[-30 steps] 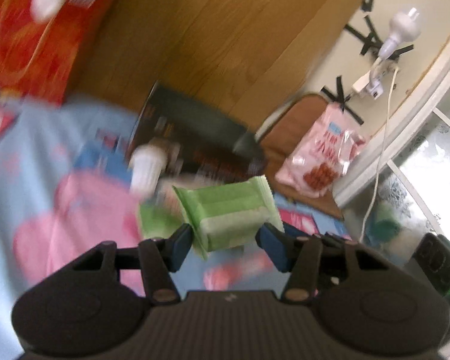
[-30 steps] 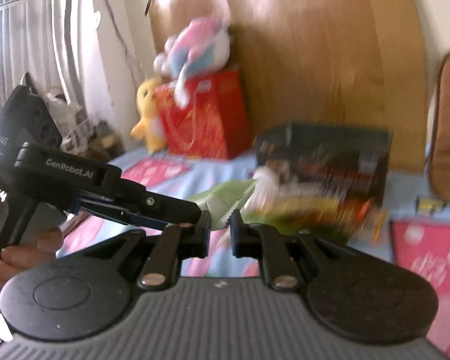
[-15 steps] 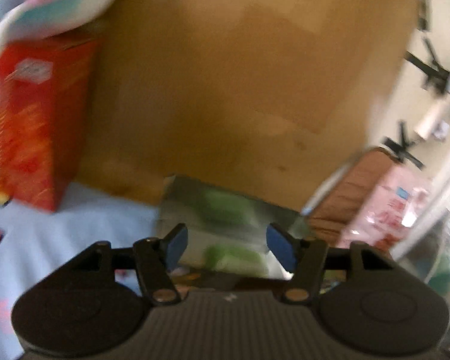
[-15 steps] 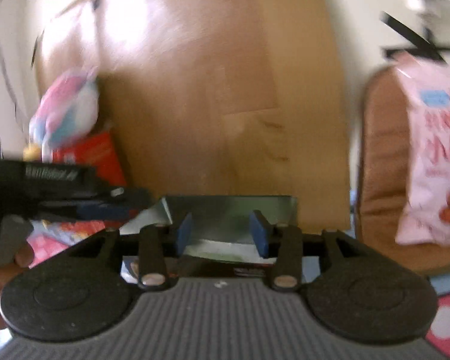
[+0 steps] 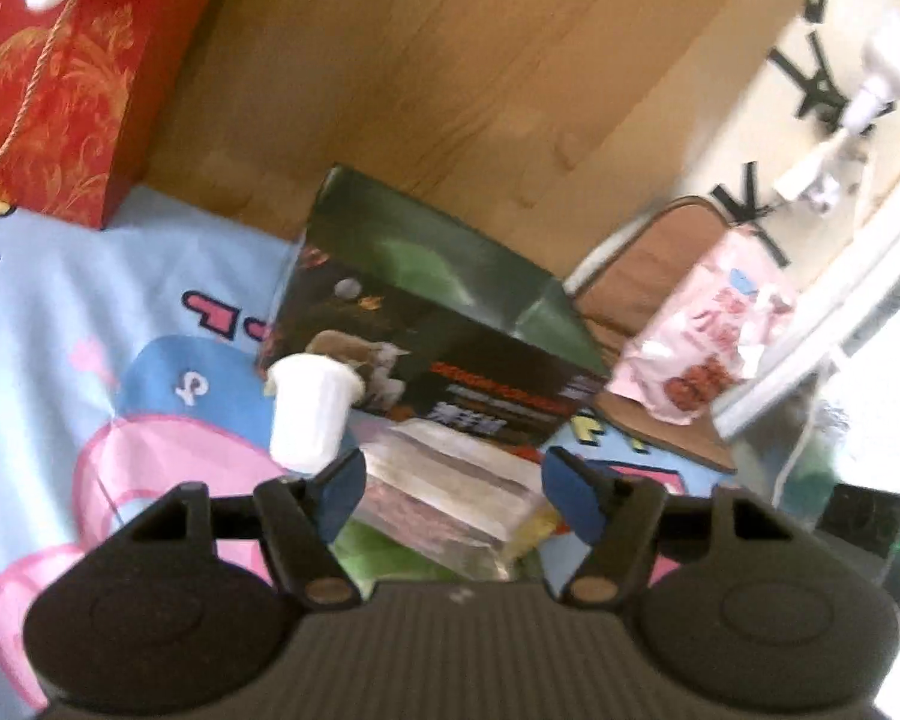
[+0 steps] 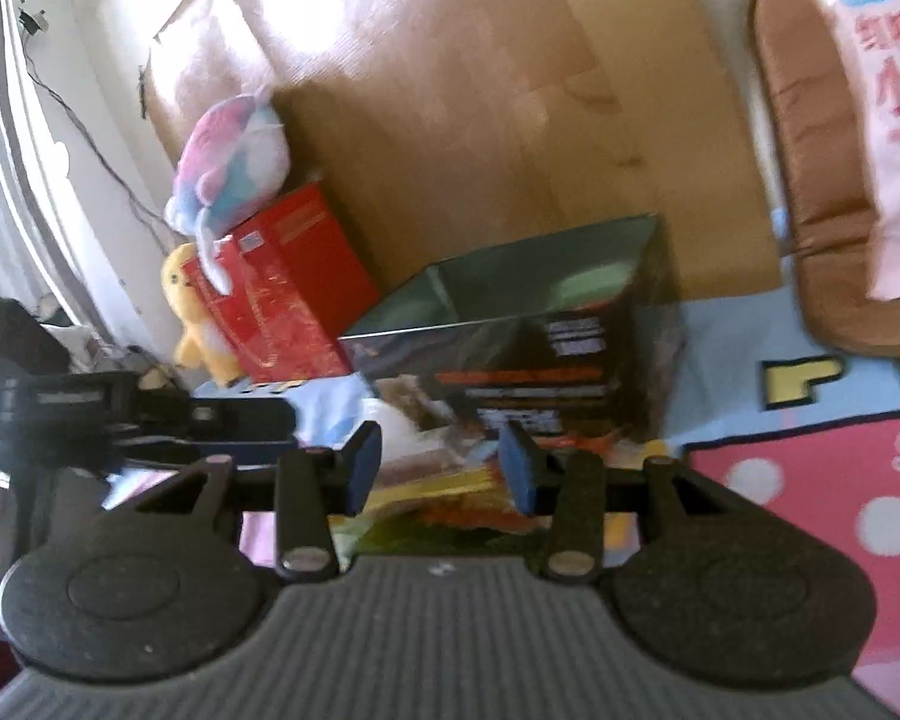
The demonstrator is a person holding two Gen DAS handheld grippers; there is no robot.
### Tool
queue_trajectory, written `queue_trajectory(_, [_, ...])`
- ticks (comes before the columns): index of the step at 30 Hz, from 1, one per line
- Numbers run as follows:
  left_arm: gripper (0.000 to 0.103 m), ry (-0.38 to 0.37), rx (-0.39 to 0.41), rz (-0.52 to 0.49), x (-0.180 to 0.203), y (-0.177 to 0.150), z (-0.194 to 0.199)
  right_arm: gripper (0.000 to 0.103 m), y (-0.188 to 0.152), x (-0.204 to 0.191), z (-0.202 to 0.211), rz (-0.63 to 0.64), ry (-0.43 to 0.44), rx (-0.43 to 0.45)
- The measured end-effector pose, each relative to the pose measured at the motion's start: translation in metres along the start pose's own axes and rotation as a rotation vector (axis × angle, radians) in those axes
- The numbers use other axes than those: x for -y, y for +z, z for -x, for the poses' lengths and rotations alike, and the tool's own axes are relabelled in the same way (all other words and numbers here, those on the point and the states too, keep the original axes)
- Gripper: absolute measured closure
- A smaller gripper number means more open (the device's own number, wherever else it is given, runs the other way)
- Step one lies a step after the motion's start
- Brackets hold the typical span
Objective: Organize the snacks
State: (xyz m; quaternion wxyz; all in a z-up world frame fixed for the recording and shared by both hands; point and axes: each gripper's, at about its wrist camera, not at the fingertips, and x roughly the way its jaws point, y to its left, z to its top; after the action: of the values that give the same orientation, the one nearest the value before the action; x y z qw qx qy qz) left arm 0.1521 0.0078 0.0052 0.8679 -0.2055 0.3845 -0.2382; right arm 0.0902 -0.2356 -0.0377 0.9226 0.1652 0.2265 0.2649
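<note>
Between left claw [image 5: 453,495] tips, clear snack packet [image 5: 450,492]

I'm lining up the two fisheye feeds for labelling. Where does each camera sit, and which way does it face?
Left wrist: on the left gripper, looking along its open fingers at a clear snack pack, white cup and dark box.
Right wrist: on the right gripper, open, facing that box; the left gripper shows at left.
Shared: box, red bag, pink snack bag.

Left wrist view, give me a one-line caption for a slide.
Open left gripper hovers over a clear snack packet beside a white cup, in front of an open dark box.
</note>
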Motion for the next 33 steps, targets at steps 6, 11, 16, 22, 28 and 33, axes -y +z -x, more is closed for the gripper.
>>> queue_trajectory(6, [0.047, -0.013, -0.097, -0.038, 0.01, -0.034, -0.011, 0.078, -0.005, -0.014, -0.009, 0.039, -0.016, -0.131])
queue_trajectory(11, [0.046, -0.085, -0.144, -0.137, 0.028, -0.061, 0.015, 0.076, -0.03, -0.016, 0.024, 0.046, 0.018, -0.157])
queue_trajectory(16, [0.029, 0.067, 0.1, -0.158, 0.019, -0.004, 0.045, 0.071, -0.002, 0.005, 0.051, -0.035, -0.059, 0.0])
queue_trajectory(22, [0.016, 0.289, 0.231, -0.061, -0.017, 0.067, 0.006, 0.041, 0.047, 0.053, 0.031, -0.282, -0.193, 0.16])
queue_trajectory(28, [0.041, 0.279, 0.074, -0.009, -0.027, 0.082, -0.053, 0.041, 0.073, 0.085, -0.031, -0.408, -0.185, 0.1])
queue_trajectory(33, [0.043, 0.23, 0.013, 0.053, -0.032, 0.067, -0.059, 0.037, 0.066, 0.089, -0.061, -0.444, -0.2, 0.024])
